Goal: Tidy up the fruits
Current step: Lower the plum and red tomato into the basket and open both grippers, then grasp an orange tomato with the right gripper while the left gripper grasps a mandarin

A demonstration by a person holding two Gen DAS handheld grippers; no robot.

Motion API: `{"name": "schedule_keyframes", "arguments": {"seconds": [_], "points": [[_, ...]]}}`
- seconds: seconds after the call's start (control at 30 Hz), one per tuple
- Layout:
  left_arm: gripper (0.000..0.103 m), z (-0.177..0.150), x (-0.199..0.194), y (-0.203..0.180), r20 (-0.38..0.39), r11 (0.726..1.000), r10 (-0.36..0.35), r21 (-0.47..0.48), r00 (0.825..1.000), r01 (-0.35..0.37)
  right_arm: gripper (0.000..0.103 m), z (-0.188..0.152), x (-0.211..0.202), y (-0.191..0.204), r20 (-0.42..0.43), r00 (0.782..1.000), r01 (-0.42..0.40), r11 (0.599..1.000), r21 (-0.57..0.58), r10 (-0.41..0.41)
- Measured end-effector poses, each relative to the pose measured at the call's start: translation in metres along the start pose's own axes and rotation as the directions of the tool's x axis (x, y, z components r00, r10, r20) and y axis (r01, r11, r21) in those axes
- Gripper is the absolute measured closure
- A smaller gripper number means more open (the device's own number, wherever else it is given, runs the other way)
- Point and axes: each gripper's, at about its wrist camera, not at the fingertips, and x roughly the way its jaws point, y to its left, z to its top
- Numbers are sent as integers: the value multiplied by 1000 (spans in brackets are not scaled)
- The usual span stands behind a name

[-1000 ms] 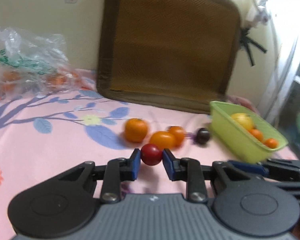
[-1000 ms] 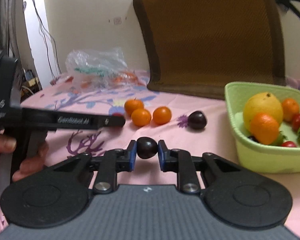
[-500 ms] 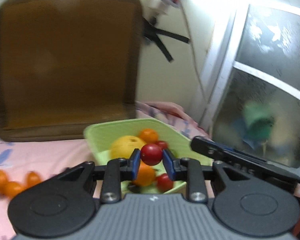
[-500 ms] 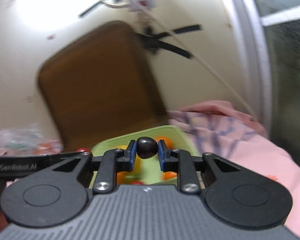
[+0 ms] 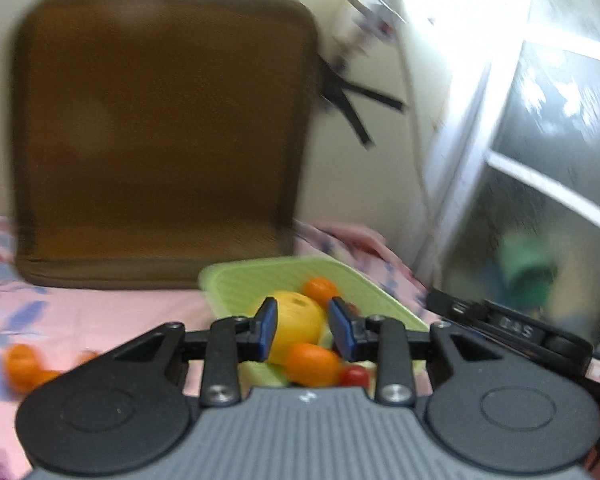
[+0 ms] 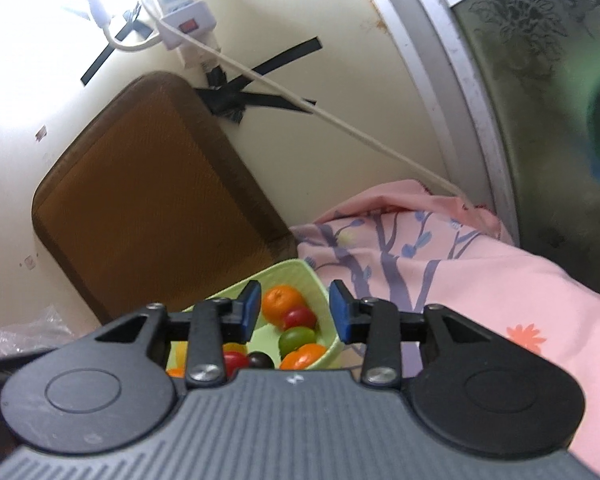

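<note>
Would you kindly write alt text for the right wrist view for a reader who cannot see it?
The open right gripper hangs above a green basket holding oranges, red and green fruits and a dark plum. Behind lie a pink floral cloth, a brown cushion against the wall, and a taped power strip.

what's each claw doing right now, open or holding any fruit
Left claw: open, holding nothing, above the green basket.
Right claw: open, holding nothing, above the same basket.
</note>
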Motion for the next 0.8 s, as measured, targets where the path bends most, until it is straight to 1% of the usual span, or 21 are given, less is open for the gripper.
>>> {"name": "schedule_keyframes", "arguments": {"seconds": [0.07, 0.13, 0.2, 0.3, 0.33, 0.4, 0.47, 0.53, 0.6, 0.63, 0.7, 0.73, 0.8], "points": [[74, 1, -20, 23, 27, 998, 50, -36, 998, -49, 62, 1, 0, -2, 16, 1000, 3, 1000, 12, -3], [74, -1, -43, 51, 45, 990, 123, -76, 991, -119, 62, 1, -4, -3, 41, 999, -1, 1000, 18, 0], [74, -7, -64, 82, 50, 973, 199, -126, 979, -191, 62, 1, -8, -3, 72, 997, -17, 1000, 14, 16], [76, -18, -93, 124, 36, 939, 295, -199, 955, -282, 62, -1, -15, 5, 114, 992, -50, 998, -25, 52], [76, -22, -101, 136, 30, 928, 317, -216, 948, -303, 62, -3, -18, 8, 122, 990, -62, 997, -40, 66], [76, -28, -112, 153, 17, 916, 336, -237, 942, -323, 62, -5, -22, 17, 126, 986, -103, 992, -69, 111], [76, -31, -114, 162, 1, 917, 332, -235, 943, -322, 62, -8, -24, 29, 109, 980, -156, 985, -76, 164], [76, -32, -112, 167, -12, 926, 316, -215, 949, -311, 62, -11, -25, 49, 58, 968, -239, 967, -88, 244], [76, -28, -105, 171, -17, 932, 295, -215, 955, -291, 62, -21, -24, 82, -28, 944, -328, 929, -173, 328], [76, -27, -97, 173, -19, 935, 281, -222, 960, -278, 62, -28, -22, 98, -75, 934, -358, 907, -224, 350], [76, -25, -83, 176, -31, 937, 255, -239, 966, -255, 62, -44, -14, 132, -183, 909, -415, 854, -314, 375], [73, -25, -76, 177, -42, 937, 245, -248, 969, -247, 62, -53, -7, 148, -236, 896, -440, 825, -356, 376], [73, -23, -64, 177, -64, 939, 221, -257, 973, -230, 62, -67, 9, 172, -310, 878, -471, 776, -420, 365]]}}
